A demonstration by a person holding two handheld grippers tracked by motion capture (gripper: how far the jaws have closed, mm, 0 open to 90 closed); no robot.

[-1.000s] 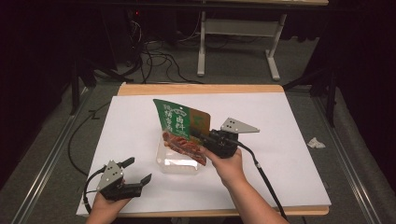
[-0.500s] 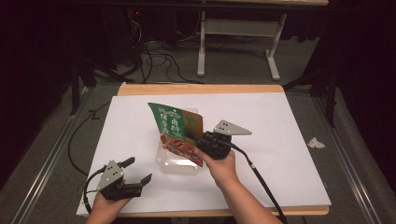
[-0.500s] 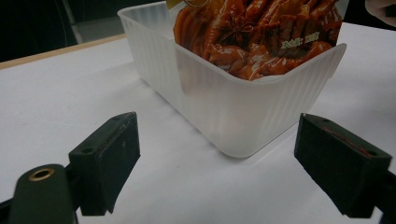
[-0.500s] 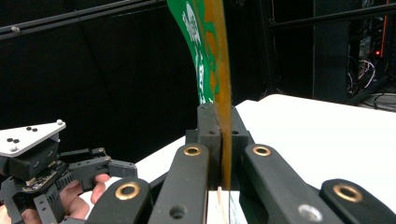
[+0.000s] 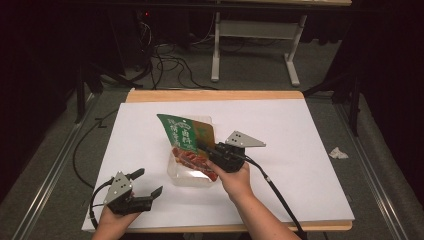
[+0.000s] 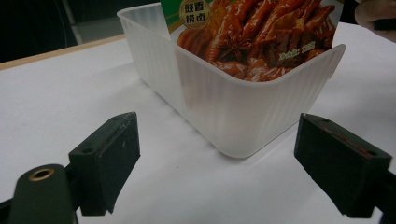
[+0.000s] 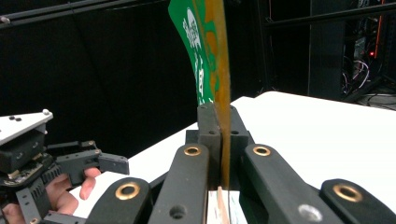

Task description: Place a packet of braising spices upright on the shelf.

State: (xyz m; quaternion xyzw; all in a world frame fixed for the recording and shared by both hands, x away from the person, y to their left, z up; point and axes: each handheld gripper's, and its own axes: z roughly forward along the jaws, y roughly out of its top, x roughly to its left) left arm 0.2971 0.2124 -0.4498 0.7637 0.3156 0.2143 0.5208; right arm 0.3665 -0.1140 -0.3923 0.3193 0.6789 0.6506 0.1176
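A green and red snack pouch (image 5: 186, 136) stands tilted with its lower end inside a translucent plastic tub (image 5: 181, 176) on the white table cover. My right gripper (image 5: 205, 149) is shut on the pouch's right edge; in the right gripper view the pouch (image 7: 211, 56) rises edge-on from between the closed jaws of that gripper (image 7: 219, 128). My left gripper (image 5: 148, 182) rests open at the front left, apart from the tub. In the left gripper view the tub (image 6: 233, 107) with the pouch (image 6: 261, 32) in it stands beyond the open left gripper (image 6: 219, 163).
A white sheet (image 5: 300, 150) covers the wooden table (image 5: 215, 95). A crumpled scrap (image 5: 338, 152) lies on the floor at the right. Cables (image 5: 165, 60) and a metal stand (image 5: 250, 45) sit behind the table. The right gripper's cable (image 5: 280, 195) trails toward the front edge.
The right gripper and the pouch have shifted slightly left and down toward the tub. The left gripper has stayed where it was.
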